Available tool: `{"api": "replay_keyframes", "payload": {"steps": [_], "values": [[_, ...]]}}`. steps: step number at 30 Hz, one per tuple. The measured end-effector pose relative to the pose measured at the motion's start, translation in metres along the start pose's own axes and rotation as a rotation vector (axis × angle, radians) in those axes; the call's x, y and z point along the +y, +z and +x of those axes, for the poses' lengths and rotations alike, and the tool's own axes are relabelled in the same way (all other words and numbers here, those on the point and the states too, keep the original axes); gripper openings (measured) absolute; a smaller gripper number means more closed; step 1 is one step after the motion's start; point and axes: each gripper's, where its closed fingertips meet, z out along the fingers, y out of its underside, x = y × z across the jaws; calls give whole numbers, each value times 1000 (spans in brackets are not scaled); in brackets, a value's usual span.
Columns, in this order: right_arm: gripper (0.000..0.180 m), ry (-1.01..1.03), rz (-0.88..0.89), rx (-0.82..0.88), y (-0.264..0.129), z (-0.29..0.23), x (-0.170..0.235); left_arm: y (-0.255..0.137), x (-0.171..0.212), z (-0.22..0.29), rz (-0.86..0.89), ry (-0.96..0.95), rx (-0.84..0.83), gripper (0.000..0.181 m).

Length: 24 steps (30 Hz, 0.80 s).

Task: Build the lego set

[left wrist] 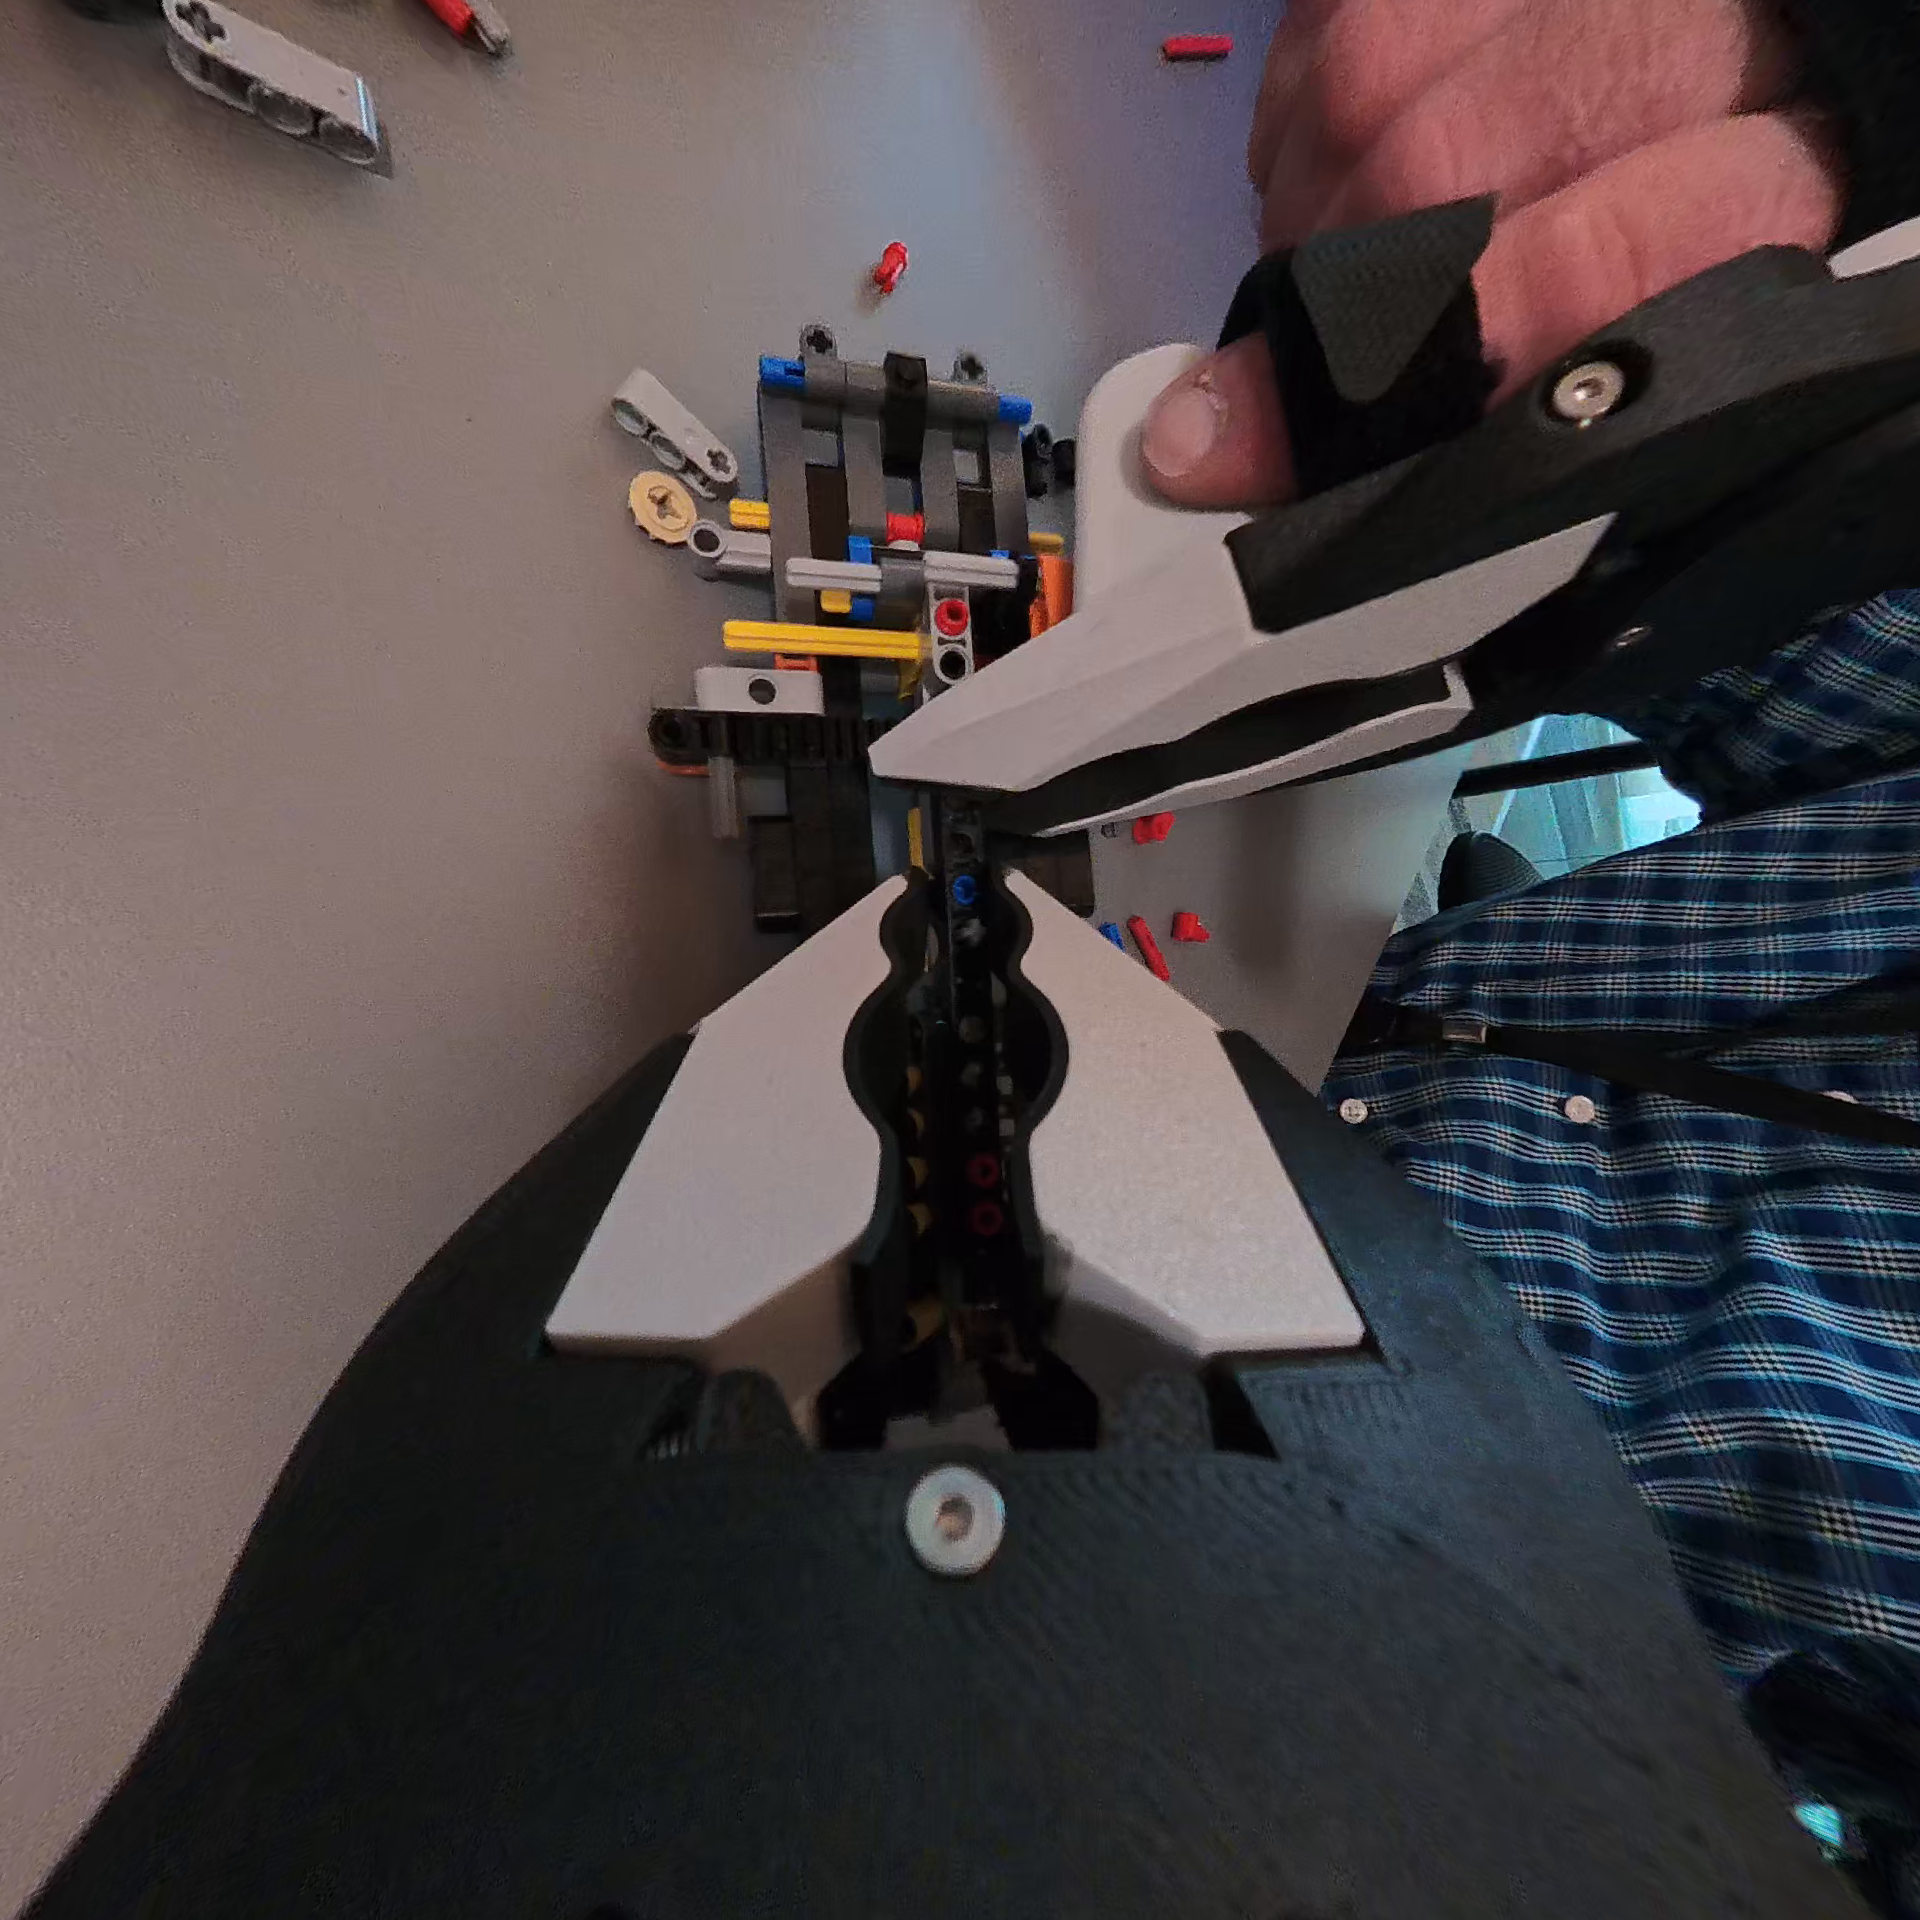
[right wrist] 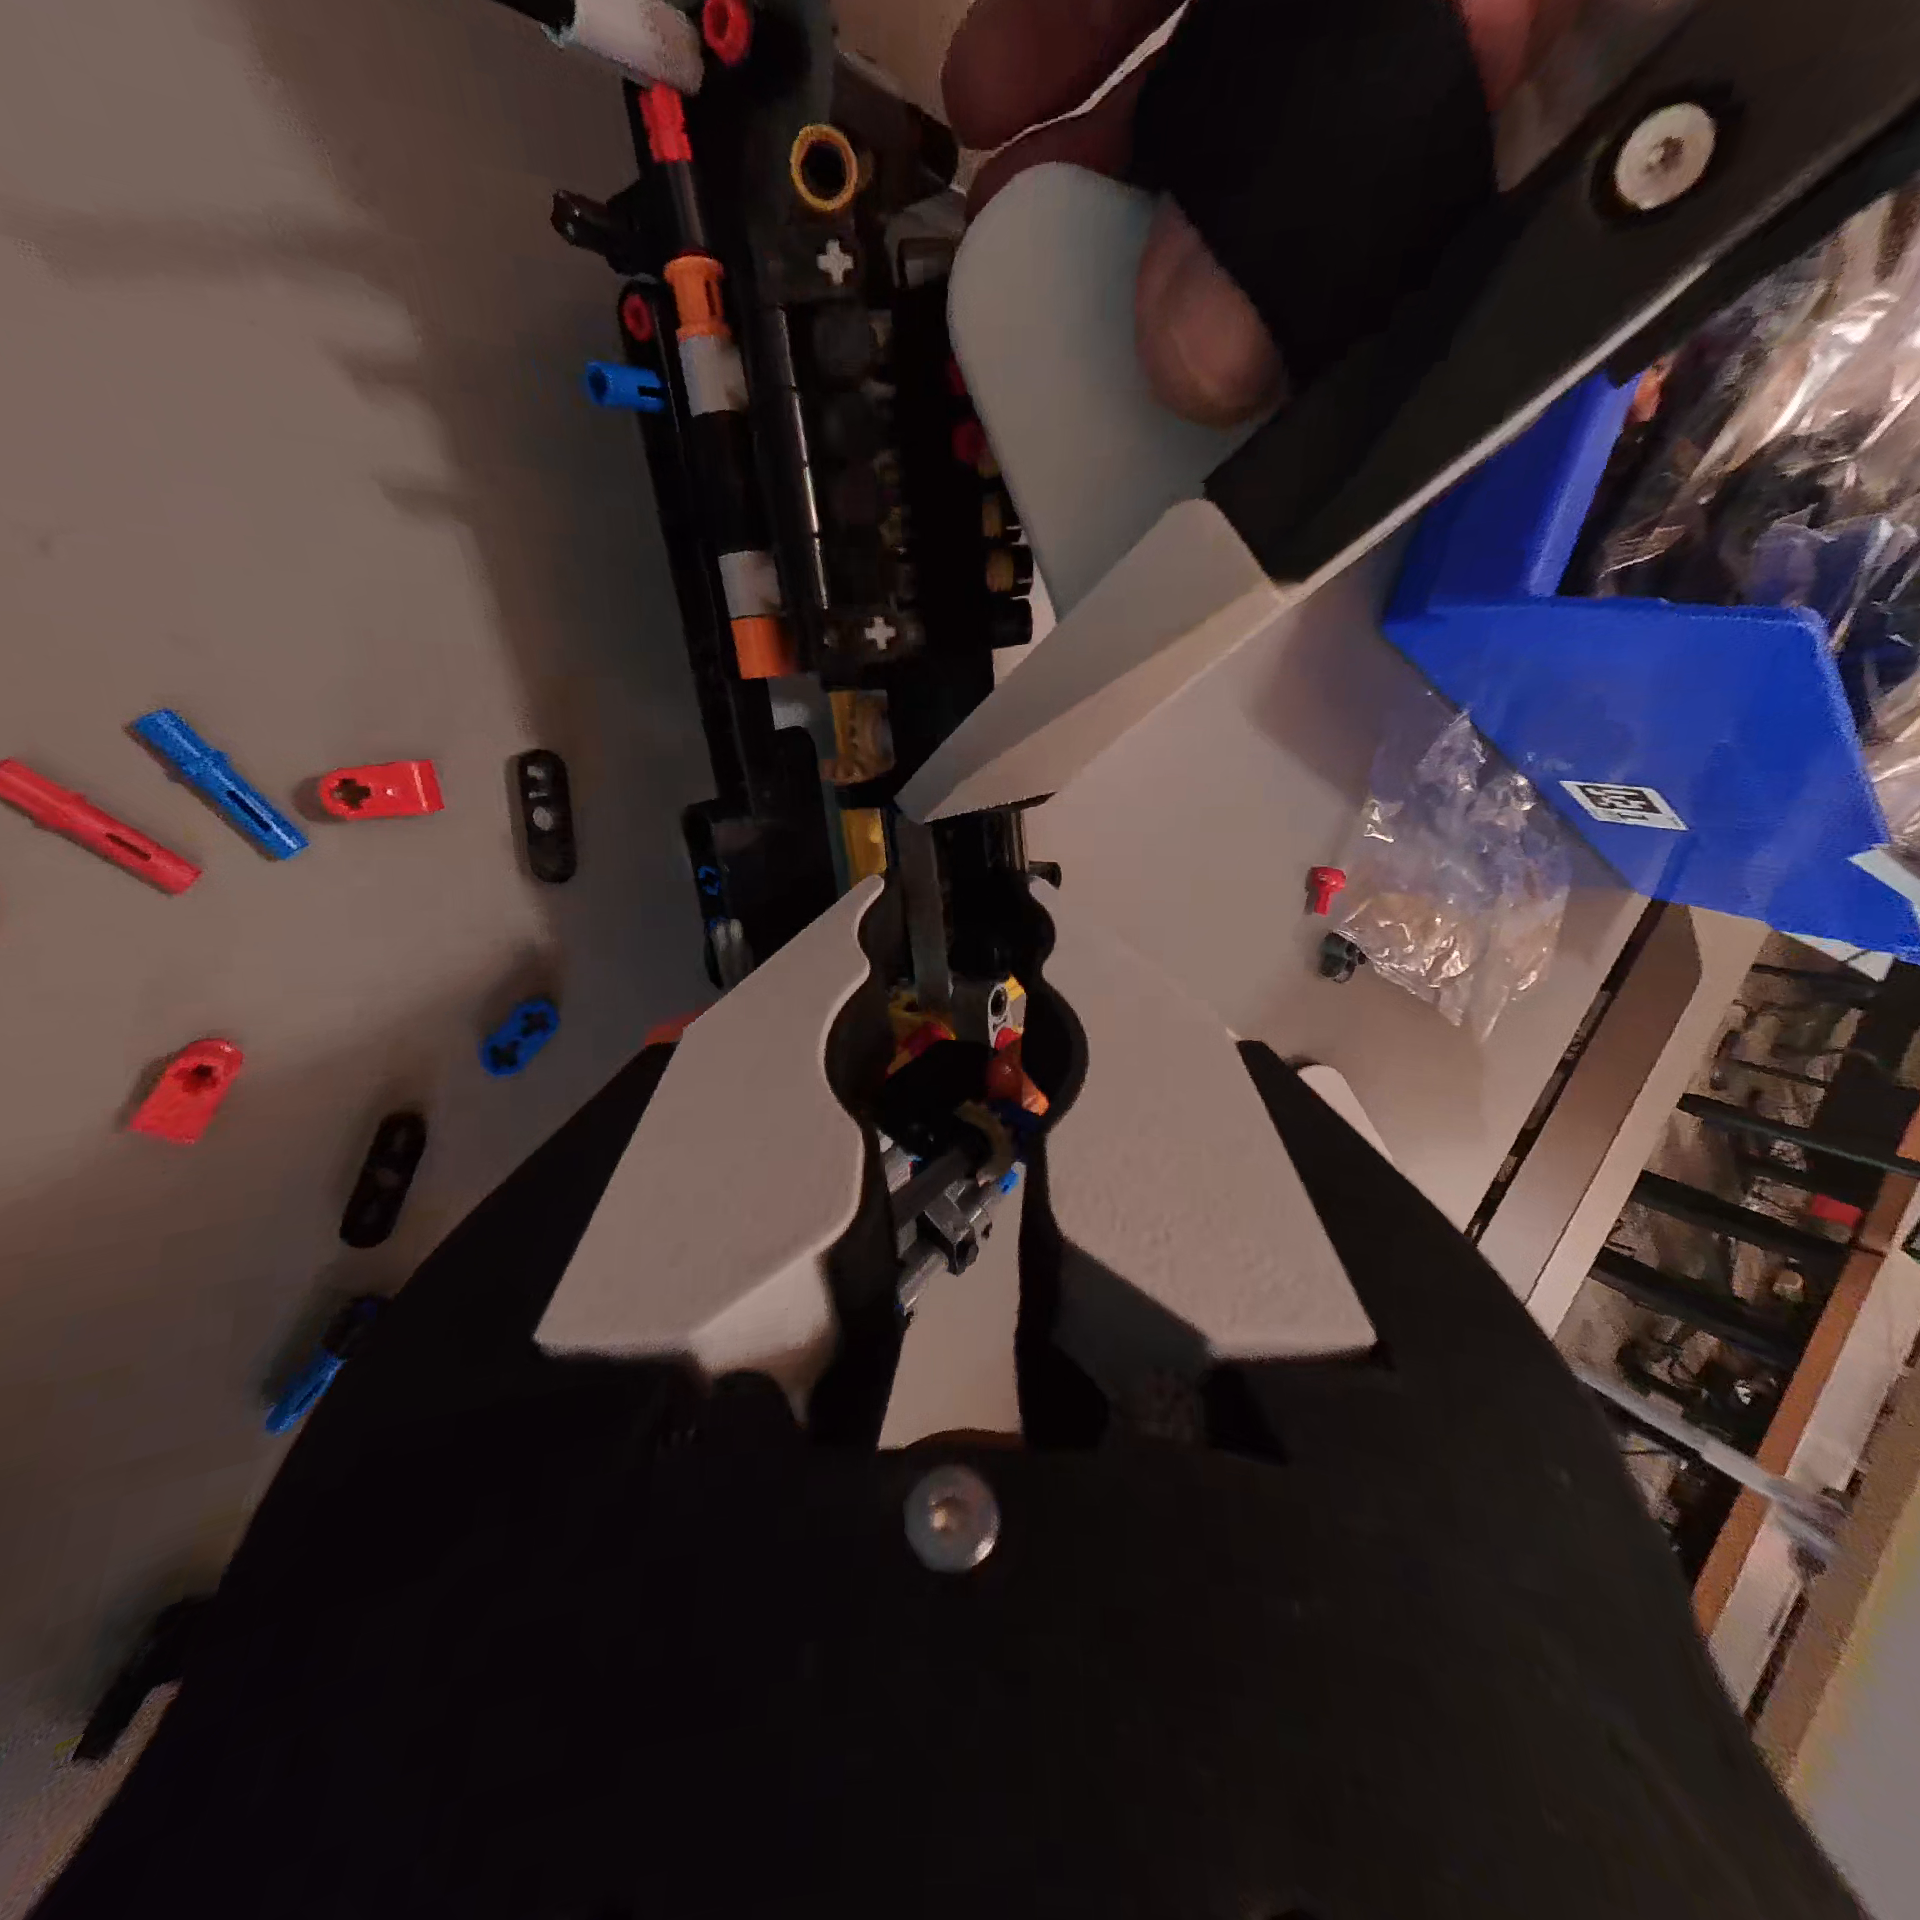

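In the left wrist view, the left claw [left wrist: 958, 894] is seen pressed onto a black holed beam [left wrist: 961, 997] of the lego model [left wrist: 883, 582], the beam running up the narrow gap between the two white fingers toward twelve o'clock. The rest of the model, a grey, black and yellow frame, is seen beyond the fingertips, though it cannot be told whether it lies on the pale bench [left wrist: 312, 727] or is held up. The right claw [left wrist: 987, 790] is reached in from two o'clock, its tips set against the same beam just past the left fingertips; a hand [left wrist: 1507, 208] is wrapped round its handle. Loose red pins [left wrist: 890, 265] are scattered at twelve o'clock, and a grey beam [left wrist: 275, 83] lies at eleven o'clock. In the right wrist view, the right claw [right wrist: 956, 904] is closed on a grey and black part of the model [right wrist: 790, 468], with the other claw's white finger [right wrist: 1039, 707] touching it from one o'clock. Red and blue pieces [right wrist: 218, 779] are spread over the bench at nine o'clock, and a blue bin [right wrist: 1662, 707] with a clear bag [right wrist: 1455, 883] beside it stands at three o'clock.
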Motion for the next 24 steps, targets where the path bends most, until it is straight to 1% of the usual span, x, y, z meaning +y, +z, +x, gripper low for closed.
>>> {"api": "replay_keyframes", "payload": {"steps": [4, 6, 10, 13, 17, 19, 22, 24], "values": [[16, -37, 51, 122, 1, -3, -2, 0, 4, 2, 14, 39, -14, 12], [16, -68, 55, 192, 2, -5, -2, -1, 4, 7, 40, 58, 1, 17], [16, -84, 76, 278, 6, -12, -2, -17, 0, 15, 130, 102, 1, 25], [16, -109, 89, 336, 3, -11, -4, -31, 3, 6, 176, 119, -52, 28], [16, -89, 159, 380, -4, -9, -11, -38, 13, -10, 198, 102, -58, 32], [16, -71, 187, 383, -7, -9, -13, -39, 17, -12, 211, 90, -30, 36], [16, 29, 261, 342, -13, -6, -18, -53, 16, -10, 293, 96, 25, 36], [16, 124, 321, 311, -18, -1, -21, -69, 10, -6, 396, 127, 55, 35]]}}
